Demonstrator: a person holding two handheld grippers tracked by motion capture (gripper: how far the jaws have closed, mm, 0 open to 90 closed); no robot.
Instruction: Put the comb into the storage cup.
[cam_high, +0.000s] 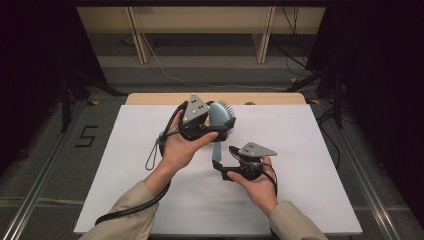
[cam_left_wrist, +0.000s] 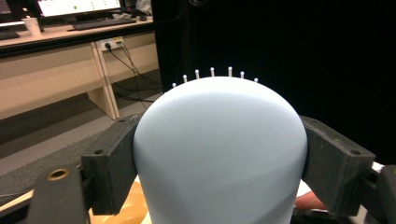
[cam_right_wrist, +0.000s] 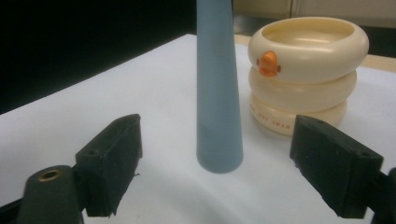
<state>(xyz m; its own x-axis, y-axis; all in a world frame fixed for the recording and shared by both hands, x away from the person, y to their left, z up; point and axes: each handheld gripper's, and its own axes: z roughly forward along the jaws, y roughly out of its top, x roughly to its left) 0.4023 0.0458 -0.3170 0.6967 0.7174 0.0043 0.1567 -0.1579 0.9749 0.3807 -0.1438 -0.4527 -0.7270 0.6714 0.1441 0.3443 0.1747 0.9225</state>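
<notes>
A pale blue hairbrush (cam_high: 220, 114) with white-tipped bristles is held above the white table top (cam_high: 125, 190), head up and handle hanging down. My left gripper (cam_high: 225, 129) is shut on the brush head (cam_left_wrist: 219, 135), with one black pad pressed on each side of it. My right gripper (cam_high: 222, 166) is lower, at the tip of the handle (cam_right_wrist: 215, 93). Its jaws stand wide open on either side of the handle tip, with a clear gap on both sides, and the right gripper (cam_right_wrist: 219, 161) touches nothing.
A cream ringed cup (cam_right_wrist: 303, 70) with a small orange duck figure stands on the white top just beyond the handle. A wooden strip (cam_high: 150, 98) edges the far side of the table. Desks and cables lie on the floor beyond.
</notes>
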